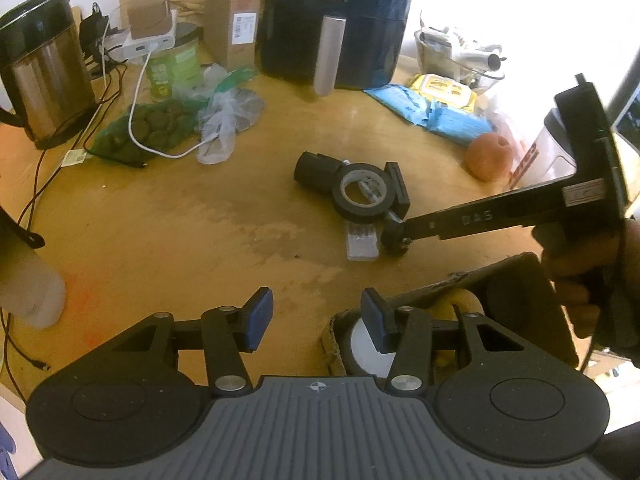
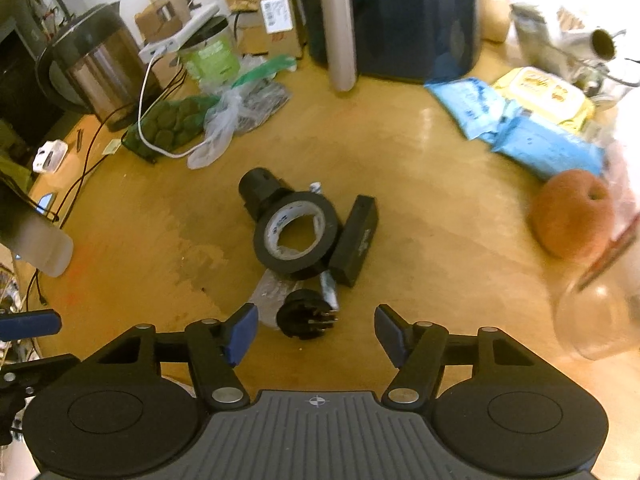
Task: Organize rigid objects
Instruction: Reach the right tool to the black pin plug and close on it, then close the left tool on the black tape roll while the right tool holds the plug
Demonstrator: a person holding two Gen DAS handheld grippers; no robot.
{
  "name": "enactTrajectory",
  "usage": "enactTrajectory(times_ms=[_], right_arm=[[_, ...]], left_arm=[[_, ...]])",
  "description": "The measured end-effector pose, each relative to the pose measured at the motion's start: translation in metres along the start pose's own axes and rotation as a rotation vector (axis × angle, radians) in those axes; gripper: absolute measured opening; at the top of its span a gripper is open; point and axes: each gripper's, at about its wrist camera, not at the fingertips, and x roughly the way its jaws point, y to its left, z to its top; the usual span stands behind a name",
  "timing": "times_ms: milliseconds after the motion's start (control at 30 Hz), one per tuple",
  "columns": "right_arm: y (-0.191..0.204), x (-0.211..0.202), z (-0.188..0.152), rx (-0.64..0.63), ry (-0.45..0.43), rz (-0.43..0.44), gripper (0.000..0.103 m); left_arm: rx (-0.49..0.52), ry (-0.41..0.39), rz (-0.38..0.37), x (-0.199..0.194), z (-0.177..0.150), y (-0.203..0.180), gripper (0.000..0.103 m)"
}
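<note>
1. On the table (image 2: 420,184) we see a tape roll (image 2: 297,236) at the middle, resting on a cylindrical part (image 2: 260,190) behind-left of it.
2. A box-shaped block (image 2: 356,240) lies just right of the roll.
3. A pronged plug (image 2: 306,318) sits in front of the roll, between our right gripper's (image 2: 316,330) fingers.
4. The air fryer (image 2: 400,20) stands behind; the kettle (image 2: 96,68) far left; an apple (image 2: 572,214) right.

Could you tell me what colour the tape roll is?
Black tape roll, clearest in the right wrist view.
</note>
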Motion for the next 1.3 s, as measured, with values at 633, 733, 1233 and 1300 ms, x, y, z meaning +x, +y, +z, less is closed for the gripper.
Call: enactTrajectory(times_ms=[633, 733, 1233, 1300], right_arm=[[-0.004, 0.055, 0.001, 0.005, 0.098, 0.038, 0.05], [-0.003, 0.055, 0.001, 0.003, 0.097, 0.052, 0.047], [-0.008, 0.001, -0.003, 0.01, -0.003, 0.059, 0.046], [-0.011, -0.009, -0.005, 0.017, -0.019, 0.051, 0.046]], left_arm=[[-0.053, 0.005, 0.034, 0.0, -0.003, 0.006, 0.048], [-0.044, 0.003, 0.033, 0.0, -0.002, 0.004, 0.048], [0.009, -0.002, 0.019, 0.006, 0.008, -0.004, 0.048], [0.017, -0.005, 0.017, 0.008, 0.01, -0.006, 0.048]])
